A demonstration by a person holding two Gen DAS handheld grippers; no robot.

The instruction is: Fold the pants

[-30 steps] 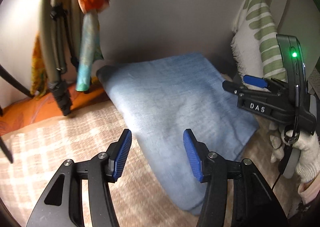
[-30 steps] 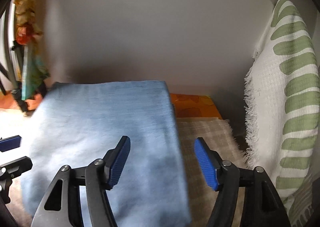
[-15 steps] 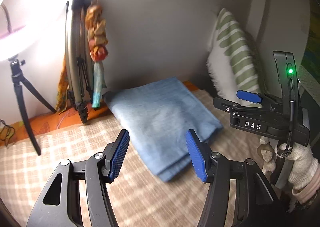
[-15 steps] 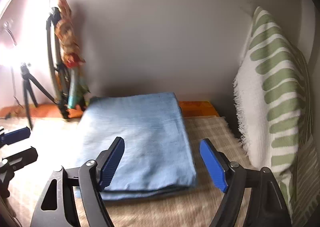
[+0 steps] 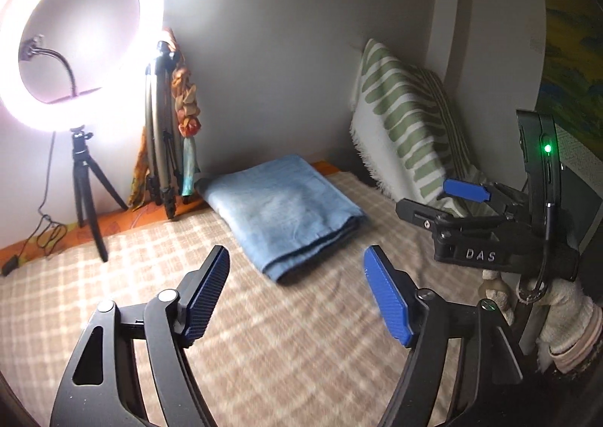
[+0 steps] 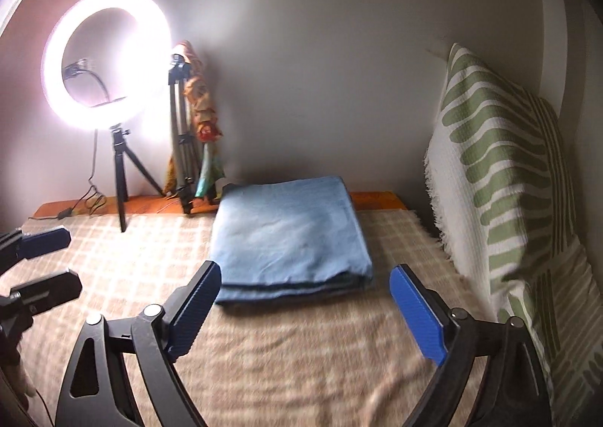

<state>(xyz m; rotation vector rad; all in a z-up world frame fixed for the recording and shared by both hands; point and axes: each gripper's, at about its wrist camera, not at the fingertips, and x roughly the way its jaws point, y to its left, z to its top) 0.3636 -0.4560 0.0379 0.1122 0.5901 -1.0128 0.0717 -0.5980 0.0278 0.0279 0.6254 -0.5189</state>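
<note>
Light blue pants (image 5: 282,212) (image 6: 290,234) lie folded into a flat rectangle on the beige checked blanket (image 5: 264,344) (image 6: 301,351), near the back wall. My left gripper (image 5: 297,295) hovers well in front of the pants, its jaws opening, with nothing between the blue pads. My right gripper (image 6: 303,312) is also drawn back from the pants' near edge, jaws opening and nothing between them. In the left wrist view the right gripper (image 5: 437,201) shows at the right, held by a gloved hand (image 5: 565,302). The left gripper (image 6: 41,261) shows at the left edge of the right wrist view.
A lit ring light on a black tripod (image 5: 86,185) (image 6: 120,178) stands at the back left, with a folded tripod and a colourful cloth (image 5: 166,148) beside it. A green-striped white pillow (image 5: 407,136) (image 6: 501,182) leans at the right. An orange sheet edge (image 6: 113,206) runs along the wall.
Both grippers have pulled back and up from the folded pants, which now look smaller and farther off. Both sets of jaws stand wider. The ring light has come into view.
</note>
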